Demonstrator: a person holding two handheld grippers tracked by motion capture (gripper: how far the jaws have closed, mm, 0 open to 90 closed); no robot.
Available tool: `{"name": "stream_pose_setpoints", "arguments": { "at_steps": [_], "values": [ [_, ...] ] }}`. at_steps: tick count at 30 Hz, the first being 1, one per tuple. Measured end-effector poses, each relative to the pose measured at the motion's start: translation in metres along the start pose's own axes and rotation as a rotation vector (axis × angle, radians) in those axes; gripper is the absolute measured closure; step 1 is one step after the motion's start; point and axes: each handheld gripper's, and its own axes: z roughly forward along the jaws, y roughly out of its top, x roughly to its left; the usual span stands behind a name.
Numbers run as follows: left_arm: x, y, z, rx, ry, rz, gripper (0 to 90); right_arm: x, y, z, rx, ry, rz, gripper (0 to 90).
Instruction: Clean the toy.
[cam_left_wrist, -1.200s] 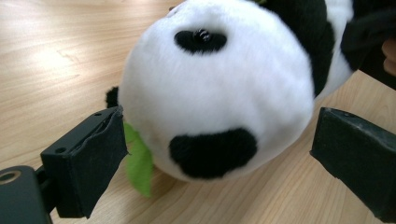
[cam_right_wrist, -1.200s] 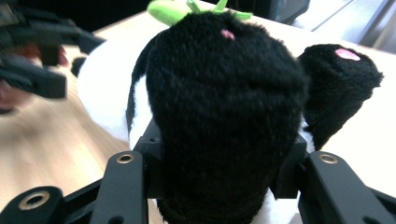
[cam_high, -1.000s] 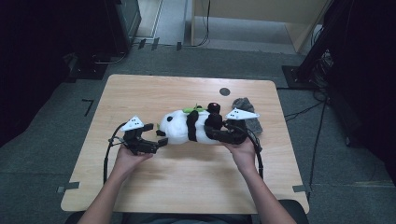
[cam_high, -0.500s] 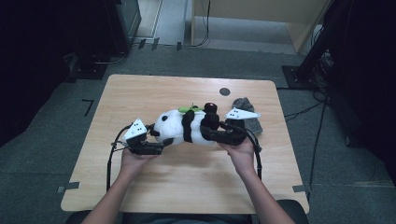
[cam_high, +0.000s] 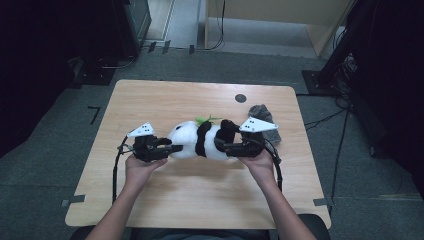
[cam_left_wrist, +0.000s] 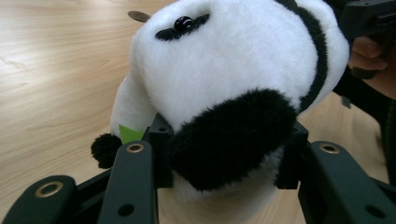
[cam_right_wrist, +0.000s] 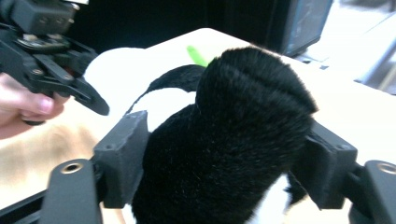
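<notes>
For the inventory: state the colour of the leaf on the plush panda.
Bright green leaf on the panda, clearest in the high view.

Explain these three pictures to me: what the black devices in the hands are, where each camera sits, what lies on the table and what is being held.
A person sits at a wooden table and holds hand-operated tongs in each hand. The high view looks down from above; the left tongs and right tongs point toward each other. The other two pictures come from cameras riding on the tongs, looking along their black jaws.

On the table lie a toy panda, a grey cloth and a small dark disc.

The left tongs have just been closing and press on the panda's black ear. The right tongs have just been opening; a black limb sits between them, but I cannot tell whether they grip it.
</notes>
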Motion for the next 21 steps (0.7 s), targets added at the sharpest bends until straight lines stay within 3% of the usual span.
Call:
{"name": "stream_pose_setpoints", "arguments": {
  "at_steps": [2, 6, 8, 10, 13, 15, 17, 21],
  "values": [
    [0.002, 0.001, -0.004, 0.005, 0.020, -0.005, 54.1, 0.000, -0.001, -0.002, -0.005, -0.013, -0.012, 24.2],
    [0.009, 0.004, -0.014, -0.017, 0.037, -0.049, 54.1, -0.002, -0.005, -0.006, -0.027, 0.015, -0.012, 18.6],
    [0.011, 0.005, -0.018, -0.032, 0.041, -0.060, 54.1, -0.003, -0.008, -0.005, -0.016, 0.044, 0.005, 14.7],
    [0.009, 0.008, -0.023, -0.042, 0.042, -0.075, 53.9, -0.003, -0.012, -0.002, 0.003, 0.038, 0.009, 8.6],
    [0.003, 0.012, -0.025, -0.044, 0.026, -0.082, 53.6, -0.001, -0.015, 0.007, 0.038, 0.068, -0.011, 0.0],
    [0.000, 0.014, -0.023, -0.031, -0.003, -0.091, 53.5, 0.002, -0.018, 0.013, 0.059, 0.080, -0.033, 0.0],
    [-0.002, 0.015, -0.017, 0.010, -0.045, -0.108, 53.3, 0.004, -0.019, 0.019, 0.065, 0.062, -0.051, 0.0],
    [0.000, 0.015, -0.016, 0.033, -0.050, -0.134, 52.3, 0.006, -0.024, 0.023, 0.043, 0.042, -0.078, 7.2]
  ]
}}
